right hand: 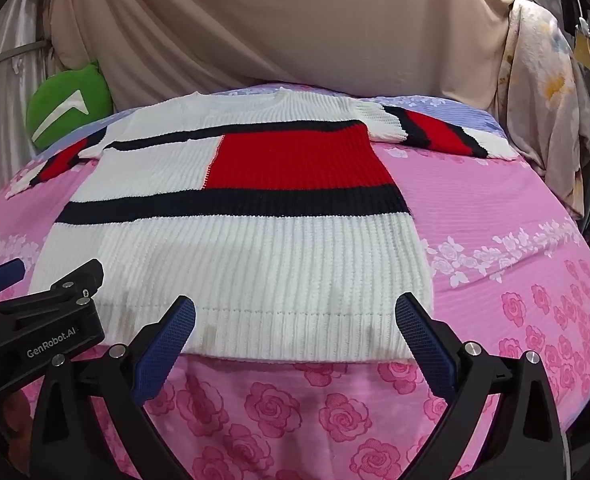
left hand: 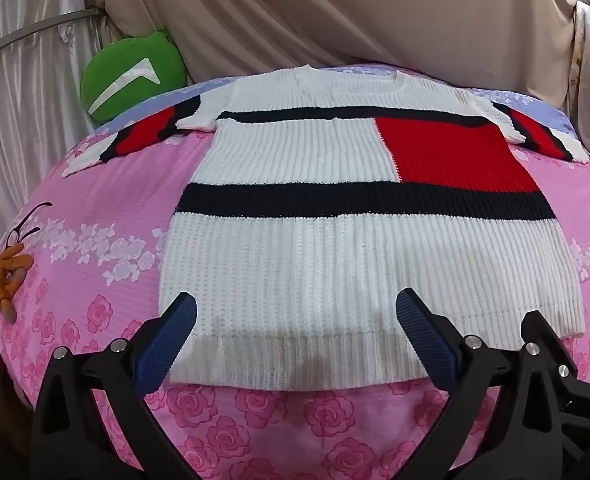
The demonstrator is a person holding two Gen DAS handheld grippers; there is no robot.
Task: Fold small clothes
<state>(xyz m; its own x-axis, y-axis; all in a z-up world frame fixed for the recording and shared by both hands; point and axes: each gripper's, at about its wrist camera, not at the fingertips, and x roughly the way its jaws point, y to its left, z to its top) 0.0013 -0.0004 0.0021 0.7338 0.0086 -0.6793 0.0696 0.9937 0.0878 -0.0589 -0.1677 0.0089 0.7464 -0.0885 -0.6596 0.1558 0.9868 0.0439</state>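
A chunky rib-knit sweater in white with black bands and a red block [left hand: 335,208] is laid flat and face up on a pink rose-printed bedsheet [left hand: 95,216], its neckline away from the cameras, its sleeves spread to either side and its ribbed hem nearest the grippers. The left gripper [left hand: 295,332] is held with its blue-padded fingers wide apart over the hem, nothing between them; the right gripper [right hand: 295,330] is likewise spread open above the hem further to the right, and no cloth is clamped by either. The garment is judged to be soft, limp and fairly thick, with some weight for its size, so that it will sag and stretch when lifted from a single point, and the open ribbing may be snagged or pulled out of shape. A firmer hold is likely to be offered by the doubled hem band, or by the shoulder seams and sleeve cuffs, than by the loose body panel. Both layers should be taken together at each hold, since a pinch of the upper layer alone would be expected to separate front from back. A green round plush cushion with a white mark [left hand: 131,76] is seen at the far left of the bed, well apart from the sweater's body.
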